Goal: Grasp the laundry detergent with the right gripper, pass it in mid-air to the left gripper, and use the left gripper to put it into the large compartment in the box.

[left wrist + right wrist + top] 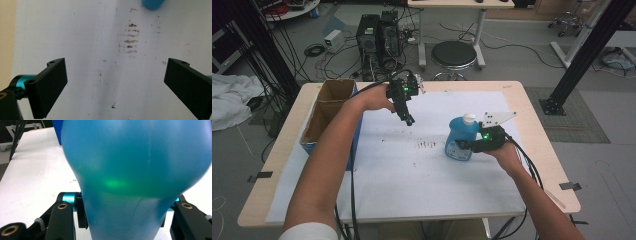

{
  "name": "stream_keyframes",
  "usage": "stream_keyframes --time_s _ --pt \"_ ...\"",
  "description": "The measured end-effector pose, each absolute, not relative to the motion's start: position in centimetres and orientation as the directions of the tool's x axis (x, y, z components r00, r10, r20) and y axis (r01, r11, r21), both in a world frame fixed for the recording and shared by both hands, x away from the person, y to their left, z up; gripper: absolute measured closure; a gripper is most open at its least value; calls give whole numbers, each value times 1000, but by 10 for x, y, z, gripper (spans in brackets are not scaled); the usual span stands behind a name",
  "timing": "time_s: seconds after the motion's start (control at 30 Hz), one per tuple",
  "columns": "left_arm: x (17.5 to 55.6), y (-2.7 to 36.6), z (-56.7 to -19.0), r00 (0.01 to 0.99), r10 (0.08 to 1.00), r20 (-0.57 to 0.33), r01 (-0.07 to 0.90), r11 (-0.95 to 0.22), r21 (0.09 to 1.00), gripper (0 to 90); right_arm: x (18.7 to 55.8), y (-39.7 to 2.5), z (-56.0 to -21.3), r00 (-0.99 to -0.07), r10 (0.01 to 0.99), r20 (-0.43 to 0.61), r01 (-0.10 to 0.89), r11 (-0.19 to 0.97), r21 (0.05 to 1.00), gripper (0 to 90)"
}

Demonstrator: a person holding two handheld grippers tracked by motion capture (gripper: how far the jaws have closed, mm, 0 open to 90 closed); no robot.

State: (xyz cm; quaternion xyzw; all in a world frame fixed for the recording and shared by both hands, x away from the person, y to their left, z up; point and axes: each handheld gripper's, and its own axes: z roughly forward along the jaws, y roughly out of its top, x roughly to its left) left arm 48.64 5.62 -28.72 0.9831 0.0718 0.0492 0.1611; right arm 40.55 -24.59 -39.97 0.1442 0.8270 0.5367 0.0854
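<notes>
A blue plastic bottle (460,139) with a white cap stands upright right of the table's middle. My right gripper (471,145) comes in from the right and is shut on its lower body. In the right gripper view the bottle (135,167) bulges out above the jaws, which press on its narrower part from both sides. My left gripper (408,118) hangs above the back middle of the table and points down, with its jaws wide open. Between its fingers (48,86) there is only white paper, and the bottle (153,3) peeks in at the top edge.
A white sheet (402,175) covers the wooden table and has brown smudges (427,145) near its middle. An open cardboard box (329,107) sits at the left edge. Behind the table are a black stool (454,54) and computer towers (377,35).
</notes>
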Motion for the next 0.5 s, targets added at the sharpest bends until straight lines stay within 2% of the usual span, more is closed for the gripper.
stream_keyframes --time_s 0.2,0.5 --pt "482 59 -285 984 161 81 127 -938 324 48 398 -246 -392 -940 340 -3 140 396 907 455" --pt "464 61 -275 982 154 106 110 -934 339 47 373 -252 -361 -942 335 -14 125 391 912 455"
